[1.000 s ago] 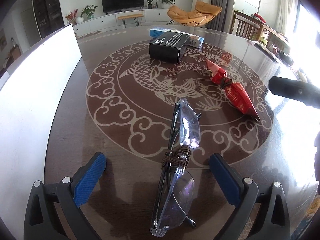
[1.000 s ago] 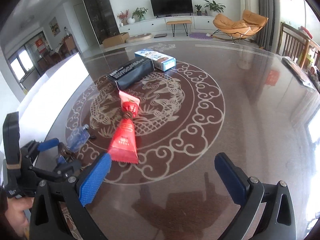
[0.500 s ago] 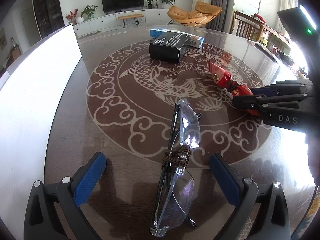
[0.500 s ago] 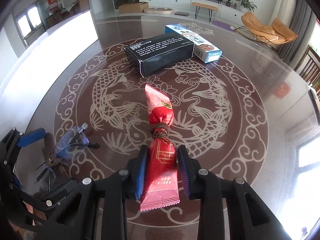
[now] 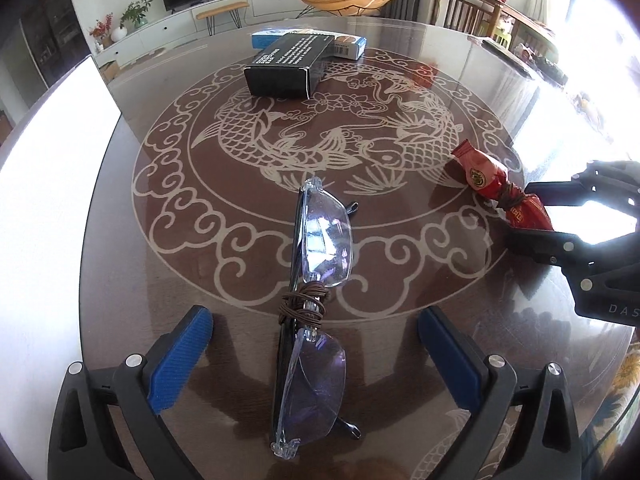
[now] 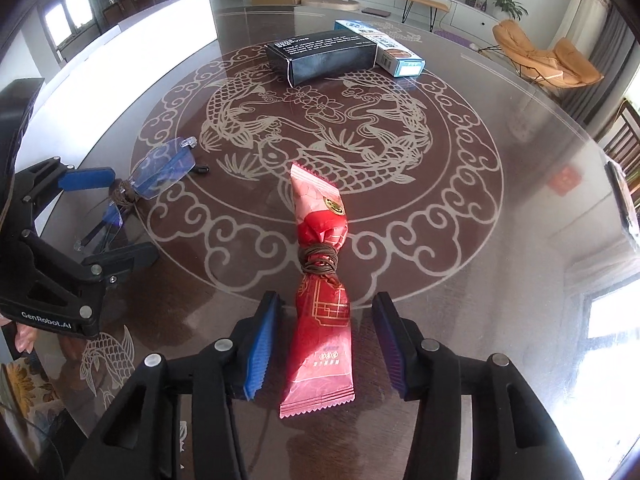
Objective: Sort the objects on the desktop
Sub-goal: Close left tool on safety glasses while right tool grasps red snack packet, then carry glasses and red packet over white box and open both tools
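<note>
Red snack packet (image 6: 320, 304) is lying on the table (image 6: 500, 240) between our right gripper (image 6: 324, 344) pads, jaws opening, untouched; left gripper (image 5: 316, 364) is spreading around the glasses (image 5: 316, 280) (nothing sorted yet).

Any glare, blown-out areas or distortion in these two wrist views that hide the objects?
Left wrist view: window light blows out the right edge, washing over the right gripper and part of the red snack packet; the safety glasses stay sharp. Right wrist view: a white overexposed band at upper left, sheen on the table; packet and black box clear. Both bend strongly at the edges.
</note>
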Available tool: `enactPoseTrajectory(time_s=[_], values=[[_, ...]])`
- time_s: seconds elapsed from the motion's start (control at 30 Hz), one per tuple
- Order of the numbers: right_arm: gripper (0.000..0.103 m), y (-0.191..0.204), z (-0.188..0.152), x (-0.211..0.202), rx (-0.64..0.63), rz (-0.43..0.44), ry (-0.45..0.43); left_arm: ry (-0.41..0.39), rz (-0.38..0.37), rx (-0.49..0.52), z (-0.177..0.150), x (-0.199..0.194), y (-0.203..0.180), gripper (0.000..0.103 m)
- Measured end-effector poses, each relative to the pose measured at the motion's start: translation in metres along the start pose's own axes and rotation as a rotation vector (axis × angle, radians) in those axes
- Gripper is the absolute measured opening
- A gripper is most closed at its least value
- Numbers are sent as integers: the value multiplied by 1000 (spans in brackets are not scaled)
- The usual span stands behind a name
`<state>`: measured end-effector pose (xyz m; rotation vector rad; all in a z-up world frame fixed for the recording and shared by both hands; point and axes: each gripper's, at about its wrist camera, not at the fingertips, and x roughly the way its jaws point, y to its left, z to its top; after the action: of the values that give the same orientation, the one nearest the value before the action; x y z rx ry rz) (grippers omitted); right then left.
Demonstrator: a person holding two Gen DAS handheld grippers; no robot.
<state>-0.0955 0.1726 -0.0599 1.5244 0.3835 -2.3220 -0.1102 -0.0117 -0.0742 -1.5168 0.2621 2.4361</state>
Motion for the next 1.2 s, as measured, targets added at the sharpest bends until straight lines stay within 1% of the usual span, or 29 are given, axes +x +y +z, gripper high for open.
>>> enactPoseTrajectory(time_s=[0.03,0.07,0.1,0.13,0.17,0.2,0.27,0.37,0.5,0.63,0.7,0.8,0.9,0.97,1.0,1.07,1.13,1.2], values=[[50,2,5,2,-10,0,12,-19,-10,-1,0,-2,0,89],[50,4,8,2,-18,7,18,-43,-10,-1,0,-6,0,65],[46,6,11,2,-25,17,26,-59,-9,-3,0,-9,0,52],[25,8,14,4,-31,14,42,-64,-10,-6,0,-11,1,28],[24,11,15,5,-39,-1,56,-66,-29,-15,-1,-13,3,21],[24,13,15,3,-45,-10,60,-77,-49,-29,-3,-16,5,21],[24,16,14,-4,-61,-26,55,-115,-54,-50,-11,-27,9,18],[24,16,13,-23,-58,-27,29,-178,-86,-96,-23,-50,18,13],[24,19,22,-48,-65,-29,-2,-269,-133,-176,-34,-94,37,13],[24,38,46,-75,-81,-4,-55,-388,-161,-258,-41,-154,71,13],[24,56,65,-91,-94,29,-96,-442,-149,-289,-47,-184,94,13],[24,96,92,-115,-128,97,-165,-485,-128,-345,-60,-221,136,13],[24,148,116,-135,-171,198,-224,-477,-90,-417,-78,-240,186,13],[24,187,128,-141,-205,277,-240,-441,-28,-455,-90,-242,218,13],[24,209,133,-142,-227,314,-240,-411,8,-479,-96,-238,235,13],[24,253,138,-139,-280,380,-233,-345,40,-538,-110,-227,268,13],[24,295,137,-132,-339,418,-220,-266,60,-585,-126,-210,296,13],[24,332,133,-120,-399,425,-207,-176,95,-603,-135,-189,314,13]])
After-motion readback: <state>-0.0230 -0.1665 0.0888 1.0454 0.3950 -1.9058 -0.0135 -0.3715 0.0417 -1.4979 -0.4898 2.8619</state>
